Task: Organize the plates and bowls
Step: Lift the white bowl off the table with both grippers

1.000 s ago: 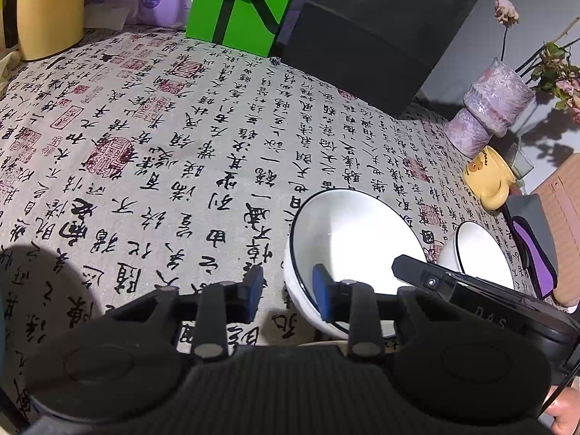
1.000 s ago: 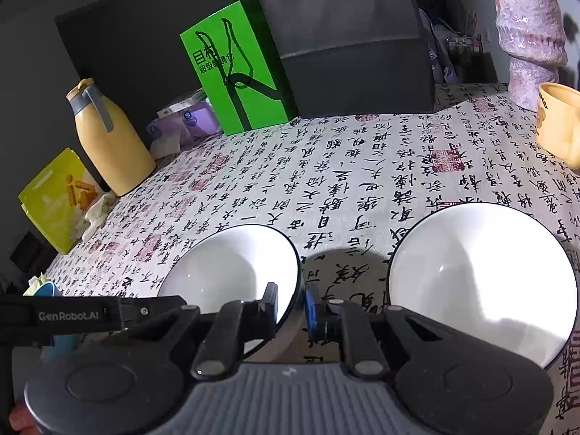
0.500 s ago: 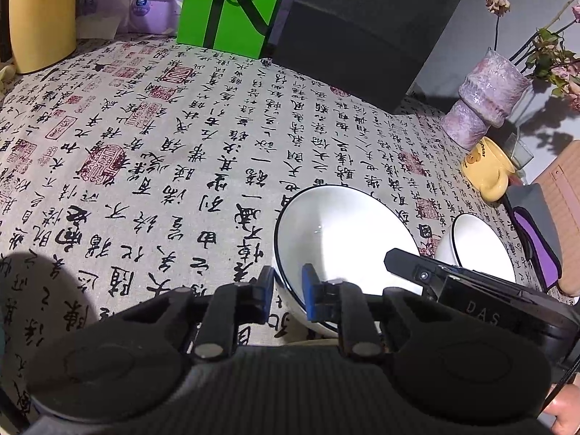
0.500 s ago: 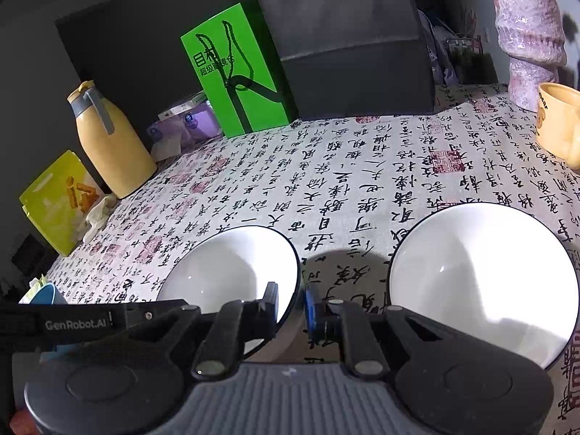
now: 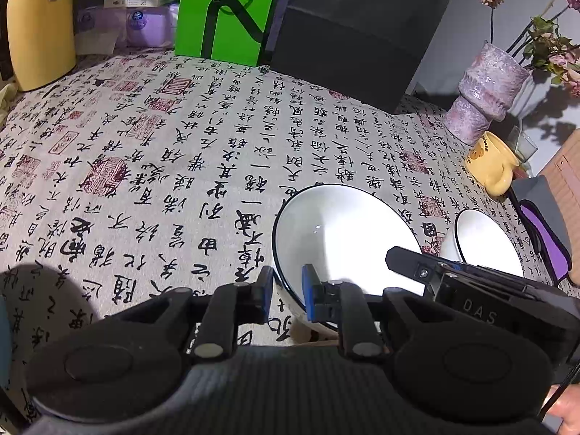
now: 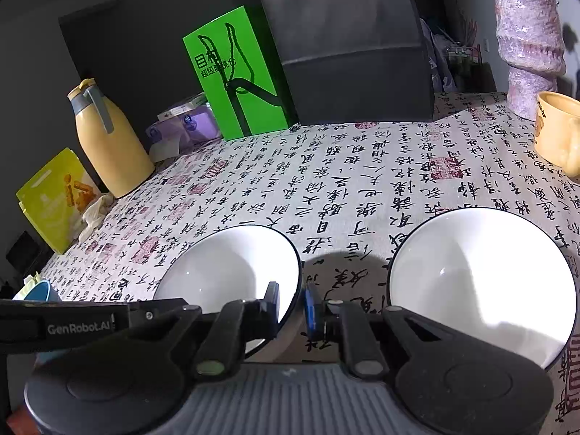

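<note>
left gripper point(image 5: 286, 291) pinching left bowl point(image 5: 344, 239) rim | right gripper point(image 6: 291, 306) pinching same rim point(image 6: 295, 290) | right bowl point(image 6: 482, 282) sitting beside | bowls: stiff, glazed, slippery, breakable; gripping rims best

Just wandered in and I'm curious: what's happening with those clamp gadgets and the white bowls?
A person holds a clamp tool in each hand. Both tools grip the same white bowl by its rim: the left gripper on one side, the right gripper on the other. A second white bowl sits beside it on the calligraphy tablecloth, not yet stacked.
</note>
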Demonstrator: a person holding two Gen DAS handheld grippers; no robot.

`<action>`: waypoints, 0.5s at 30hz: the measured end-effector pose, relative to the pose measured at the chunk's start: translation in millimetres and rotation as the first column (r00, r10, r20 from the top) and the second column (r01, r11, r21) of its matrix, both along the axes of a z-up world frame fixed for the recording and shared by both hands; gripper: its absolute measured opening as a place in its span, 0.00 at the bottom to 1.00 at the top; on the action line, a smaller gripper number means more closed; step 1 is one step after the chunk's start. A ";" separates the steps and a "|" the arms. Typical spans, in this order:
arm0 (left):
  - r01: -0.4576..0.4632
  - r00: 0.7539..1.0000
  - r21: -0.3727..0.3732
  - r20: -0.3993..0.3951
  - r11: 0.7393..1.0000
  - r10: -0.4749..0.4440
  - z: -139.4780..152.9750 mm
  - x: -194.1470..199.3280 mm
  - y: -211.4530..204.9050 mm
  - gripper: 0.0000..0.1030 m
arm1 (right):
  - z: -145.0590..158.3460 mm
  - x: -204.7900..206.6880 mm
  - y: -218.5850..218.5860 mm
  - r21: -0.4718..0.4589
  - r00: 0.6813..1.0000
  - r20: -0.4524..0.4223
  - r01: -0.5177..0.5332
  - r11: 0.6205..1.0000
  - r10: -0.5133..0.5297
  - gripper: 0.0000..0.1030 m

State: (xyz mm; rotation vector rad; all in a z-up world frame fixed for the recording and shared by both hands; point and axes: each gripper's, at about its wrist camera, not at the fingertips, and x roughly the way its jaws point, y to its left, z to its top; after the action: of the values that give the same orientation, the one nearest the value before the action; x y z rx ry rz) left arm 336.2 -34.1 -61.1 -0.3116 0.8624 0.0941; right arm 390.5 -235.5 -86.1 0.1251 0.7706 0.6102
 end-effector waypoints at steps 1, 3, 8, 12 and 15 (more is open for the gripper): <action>0.000 1.000 0.000 0.001 1.000 0.000 0.1 0.1 -0.1 0.17 | -0.1 0.0 -0.1 0.000 1.000 0.000 0.001 1.000 -0.001 0.14; 0.000 1.000 0.001 0.003 1.000 0.000 -0.1 0.1 -0.1 0.17 | -0.1 0.2 -0.3 0.001 1.000 0.000 0.001 1.000 -0.001 0.14; 0.006 1.000 0.004 0.006 1.000 -0.006 -0.6 -0.5 0.5 0.17 | -0.2 0.7 -1.4 0.005 1.000 0.000 0.004 1.000 -0.004 0.14; 0.009 1.000 0.010 0.015 1.000 -0.009 0.6 -0.9 -0.7 0.17 | 1.1 -0.3 -1.6 0.008 1.000 0.006 0.008 1.000 -0.008 0.14; 0.008 1.000 0.008 0.020 1.000 -0.008 2.1 -1.6 -0.2 0.17 | 2.6 -1.2 -2.0 0.012 1.000 0.012 0.010 1.000 -0.010 0.14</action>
State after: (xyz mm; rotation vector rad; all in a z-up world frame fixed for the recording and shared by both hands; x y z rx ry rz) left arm 334.6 -34.3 -59.0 -0.3008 0.8428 0.0869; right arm 389.3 -237.5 -83.5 0.1358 0.7548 0.6055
